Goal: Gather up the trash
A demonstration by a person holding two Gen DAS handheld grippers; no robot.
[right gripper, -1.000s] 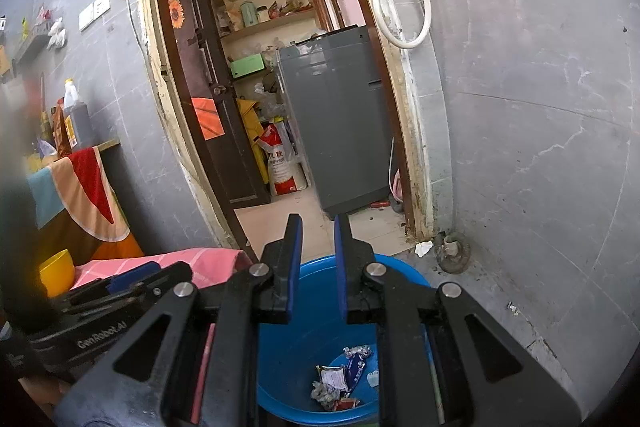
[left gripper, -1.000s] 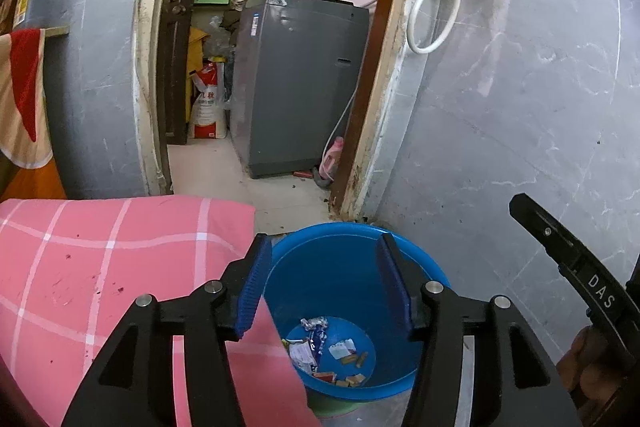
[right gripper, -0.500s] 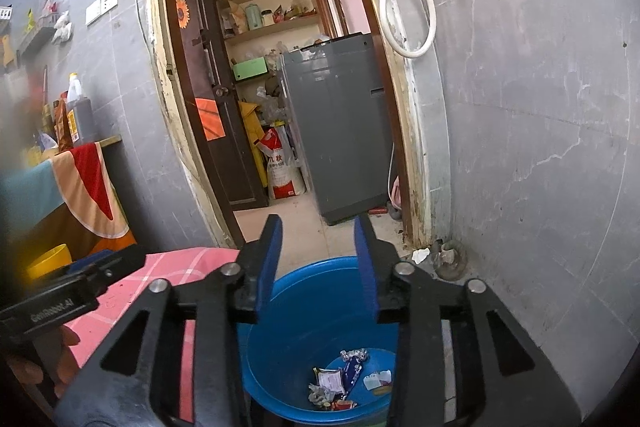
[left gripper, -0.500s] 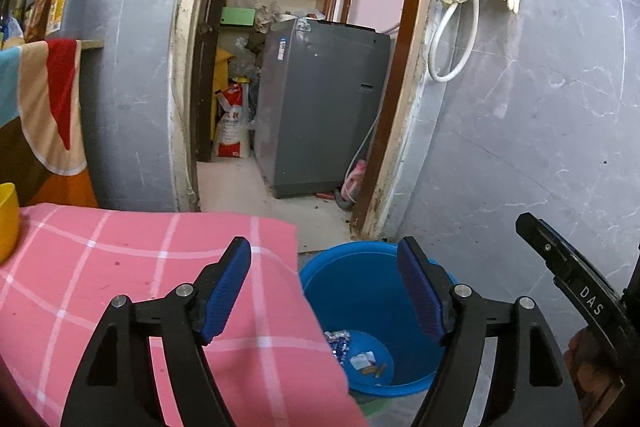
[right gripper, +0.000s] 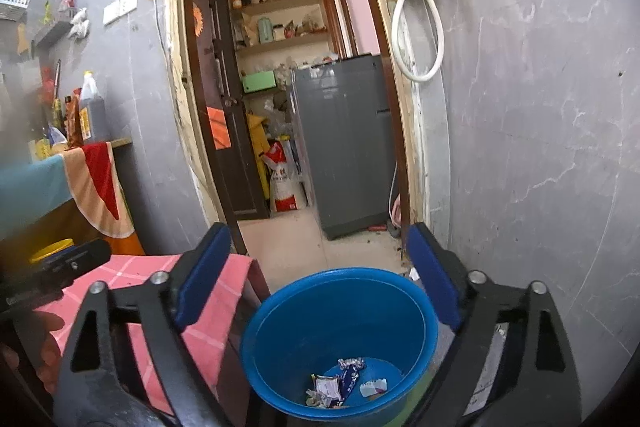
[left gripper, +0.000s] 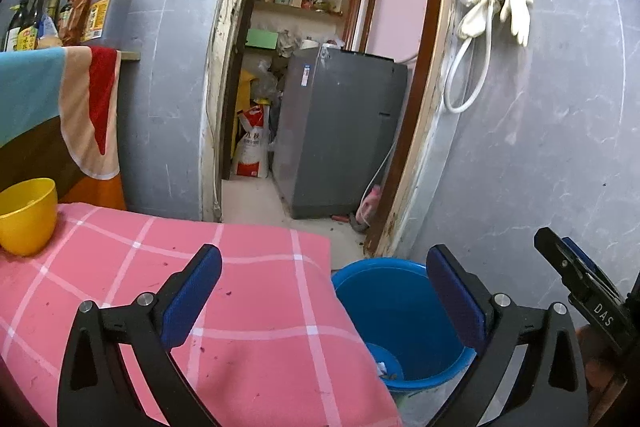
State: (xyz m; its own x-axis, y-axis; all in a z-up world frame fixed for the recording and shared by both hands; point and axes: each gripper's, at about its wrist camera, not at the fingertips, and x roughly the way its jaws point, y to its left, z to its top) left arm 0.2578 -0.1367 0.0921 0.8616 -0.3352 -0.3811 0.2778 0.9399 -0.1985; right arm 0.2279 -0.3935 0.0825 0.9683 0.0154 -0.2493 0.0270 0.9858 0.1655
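While both tools gape empty, wrappers (right gripper: pixel 340 383) below right tool (right gripper: pixel 320 279), inside bucket (right gripper: pixel 280 311).

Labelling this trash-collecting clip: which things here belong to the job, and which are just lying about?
Job:
round blue plastic bucket
crumpled wrappers on its bottom
left gripper, jaws open, empty
right gripper, jaws open, empty

Lying about:
yellow plastic bowl
pink checked cloth
grey washing machine
pale rubber gloves
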